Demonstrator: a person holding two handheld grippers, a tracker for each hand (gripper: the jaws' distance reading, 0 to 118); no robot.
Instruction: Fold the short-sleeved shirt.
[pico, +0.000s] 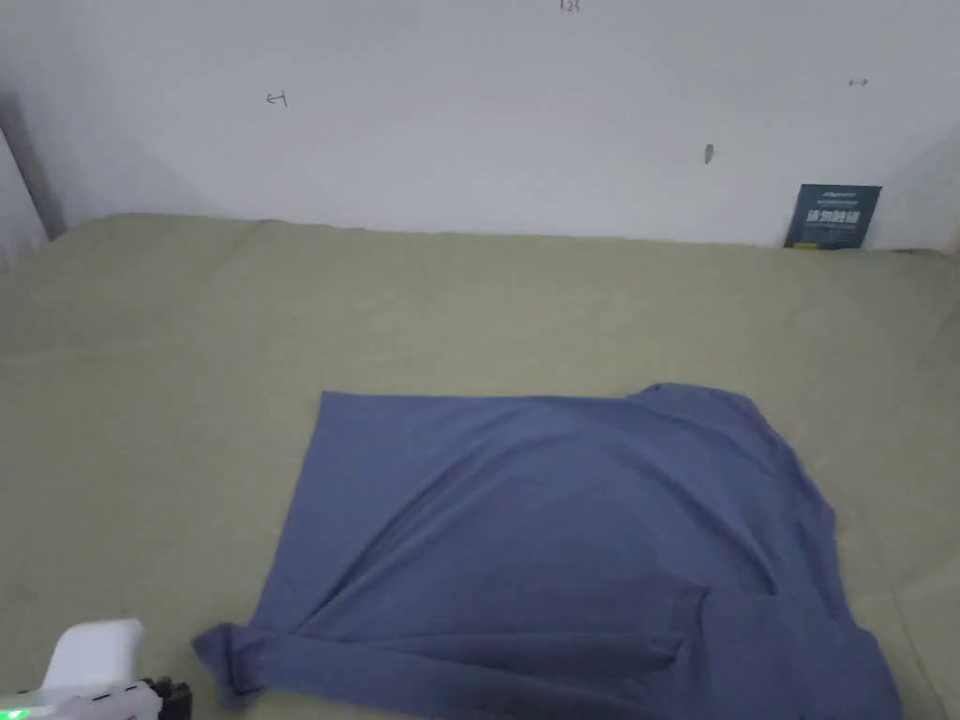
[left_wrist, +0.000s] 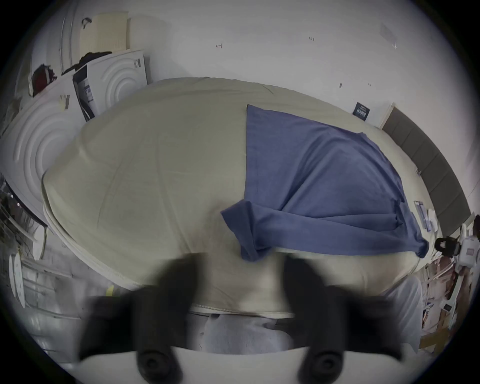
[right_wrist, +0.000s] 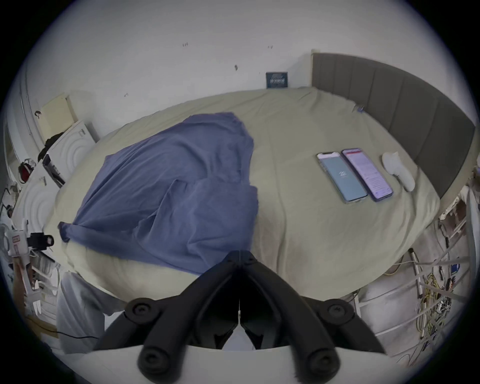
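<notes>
Right up close, the left gripper (left_wrist: 240, 275) hangs over the near edge of the bed (pico: 187, 375), its jaws spread wide and blurred, nothing between them. Just beyond its tips lies the rolled corner of the blue short-sleeved shirt (pico: 562, 525), close but not touching. The right gripper (right_wrist: 240, 256) sits at the near edge too, jaws pressed tip to tip, and as far as I can see they pinch no cloth; the shirt's edge lies just ahead of them.

The shirt is spread on the green sheet, the far-left corner flat and square, the near edge doubled into a long roll, one sleeve lying folded back over the body on the right.

Where could this slip? That rolled hem looks thick, and to my eye a grab there could take one layer and leave the rest behind, dragging the whole thing skewed. The diagonal creases across the middle might get locked into the fold if they aren't smoothed first. And two phones (right_wrist: 354, 175) with a white handheld device (right_wrist: 397, 171) sit off to the right, well apart from the shirt, though a wide swing could reach them.

Hard to read: the collar, tucked somewhere under the far right bulge. The head view cuts off the near-right corner of the shirt.
</notes>
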